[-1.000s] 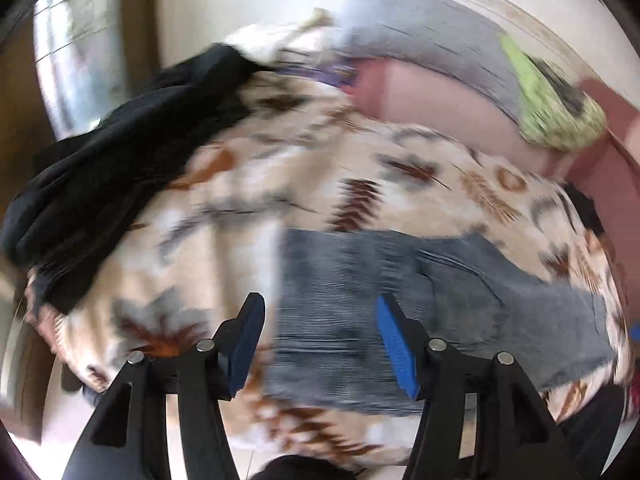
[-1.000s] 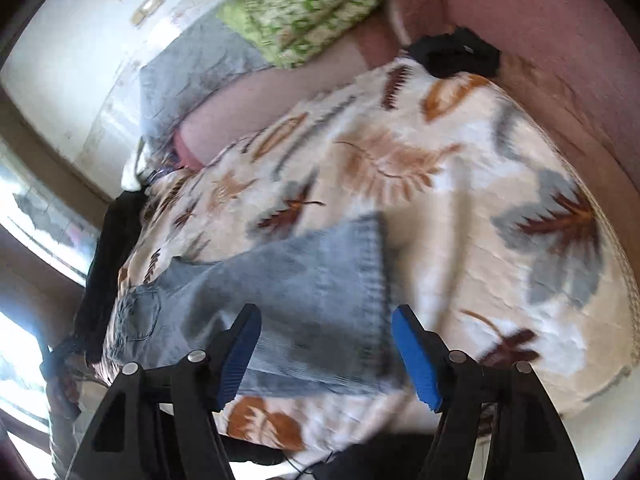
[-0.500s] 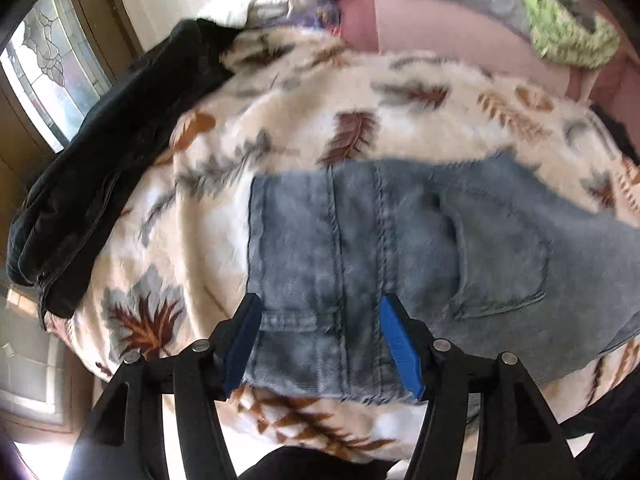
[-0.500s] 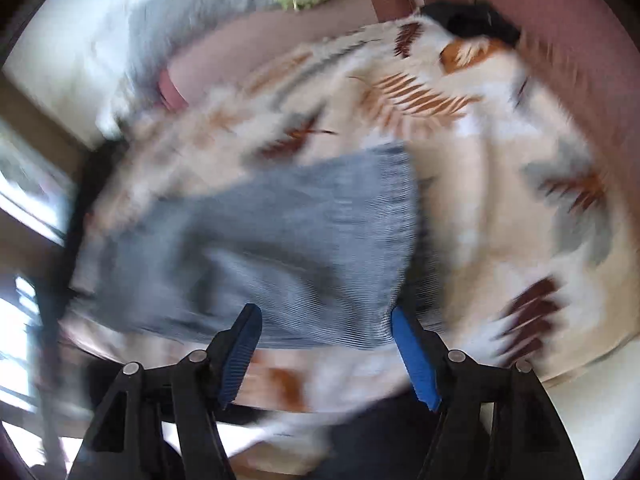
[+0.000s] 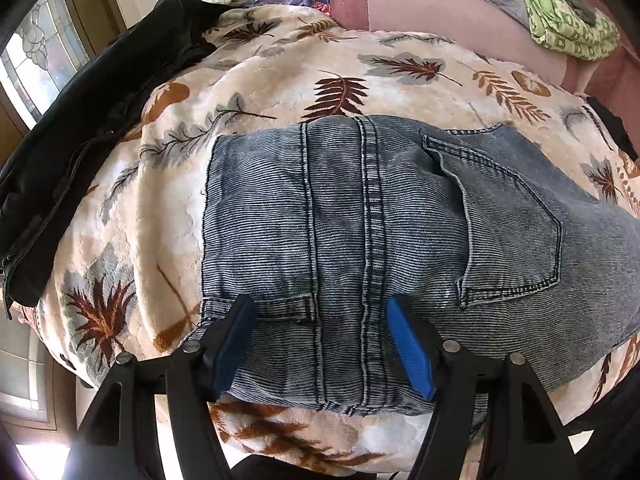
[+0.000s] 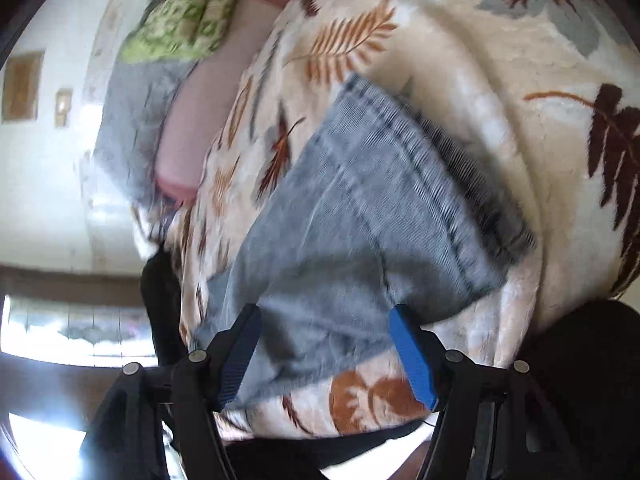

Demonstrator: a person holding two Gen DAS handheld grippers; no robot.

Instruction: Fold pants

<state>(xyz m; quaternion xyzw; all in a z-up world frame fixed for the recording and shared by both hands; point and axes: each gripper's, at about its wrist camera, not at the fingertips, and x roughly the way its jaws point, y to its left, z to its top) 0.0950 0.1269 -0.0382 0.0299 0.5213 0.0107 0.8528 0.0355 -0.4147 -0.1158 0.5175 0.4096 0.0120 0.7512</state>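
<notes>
We saw the jeans [image 5: 380, 240] lying flat on the leaf-print blanket [image 5: 280, 72], waistband toward six o'clock. Our left gripper [image 5: 320, 340] hung over the waistband, jaws wide and opening, denim showing between them, unpinched. Our right gripper [image 6: 324, 344] hovered over the hem end, jaws wide but closing. A black jacket [image 5: 88, 120] lay at nine o'clock.

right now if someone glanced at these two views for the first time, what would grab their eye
The grey-blue jeans come first, spread flat mid-frame on the cream leaf-print blanket, back pocket up. Next, the blue pads of the left hand-held gripper, opening over the waistband end without pressing it. A black jacket lies along the blanket's left edge.
</notes>
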